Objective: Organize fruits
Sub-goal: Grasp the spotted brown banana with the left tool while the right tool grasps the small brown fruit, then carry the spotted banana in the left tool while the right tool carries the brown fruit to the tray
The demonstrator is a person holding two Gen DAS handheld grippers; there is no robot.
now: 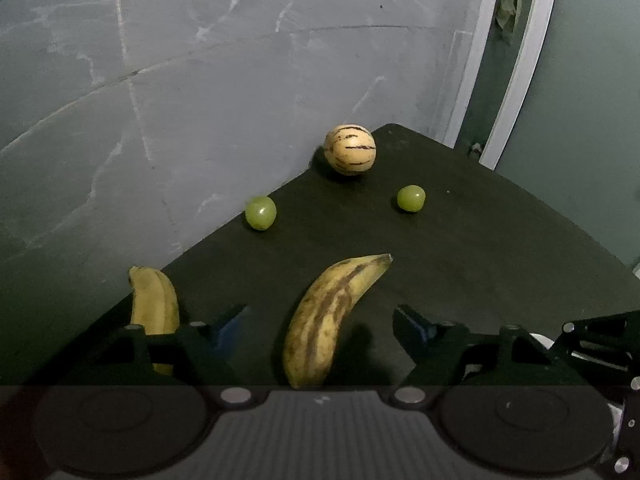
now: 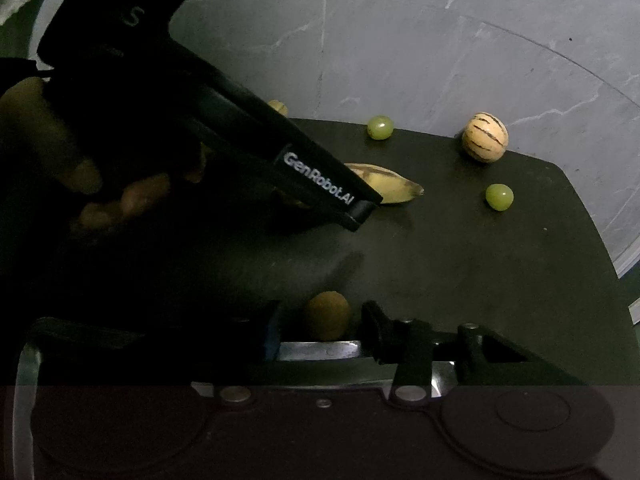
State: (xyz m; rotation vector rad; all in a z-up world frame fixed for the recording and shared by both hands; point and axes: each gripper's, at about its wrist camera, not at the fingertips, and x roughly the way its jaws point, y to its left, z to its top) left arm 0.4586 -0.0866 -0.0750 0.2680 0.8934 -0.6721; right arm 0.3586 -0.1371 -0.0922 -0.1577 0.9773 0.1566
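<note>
On a dark table (image 1: 480, 248) lie two bananas, two green grapes and a striped cream melon-like fruit (image 1: 350, 149). My left gripper (image 1: 320, 328) is open and straddles the spotted banana (image 1: 324, 320), which lies between its fingers. A second banana (image 1: 154, 300) lies left of it at the table edge. In the right wrist view my right gripper (image 2: 320, 326) has its jaws on either side of a brown kiwi (image 2: 327, 314), with small gaps showing. The left gripper's body (image 2: 320, 184) crosses that view over the spotted banana (image 2: 384, 184).
Green grapes (image 1: 261, 213) (image 1: 411, 198) lie apart behind the bananas, one near the table's left edge. A shiny metal rim (image 2: 320, 350) shows under the right gripper. Grey marbled floor (image 1: 160, 80) surrounds the table. A white frame (image 1: 516, 60) stands at the right.
</note>
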